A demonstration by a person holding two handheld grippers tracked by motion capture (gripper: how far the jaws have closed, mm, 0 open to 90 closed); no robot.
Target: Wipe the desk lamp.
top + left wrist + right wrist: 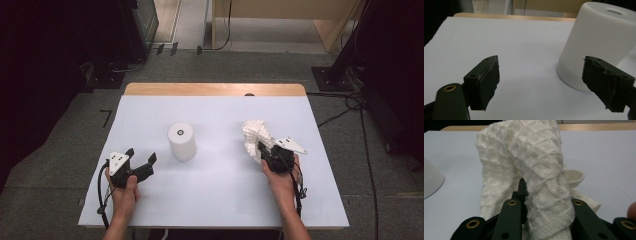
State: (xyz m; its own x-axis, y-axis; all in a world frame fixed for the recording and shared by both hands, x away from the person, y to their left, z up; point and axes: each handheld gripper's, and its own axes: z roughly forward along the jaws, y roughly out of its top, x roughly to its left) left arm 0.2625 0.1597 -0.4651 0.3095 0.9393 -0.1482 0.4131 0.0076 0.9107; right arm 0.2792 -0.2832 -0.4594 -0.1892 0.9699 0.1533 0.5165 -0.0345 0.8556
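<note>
Right hand-held gripper (261,149), at the near right of the table (215,200), is clamped on a bunched white waffle-weave cloth (256,134), which rises from between its jaws. Left hand-held gripper (141,159), near left, stands with jaws apart, gripping nothing. A white cylinder (181,141) stands upright between them, just right of the left one.

i see the cup (181,141) upside down in the middle of the table (215,200). the cloth (256,136) is to its right. my left gripper (142,164) is just left of the cup.
</note>
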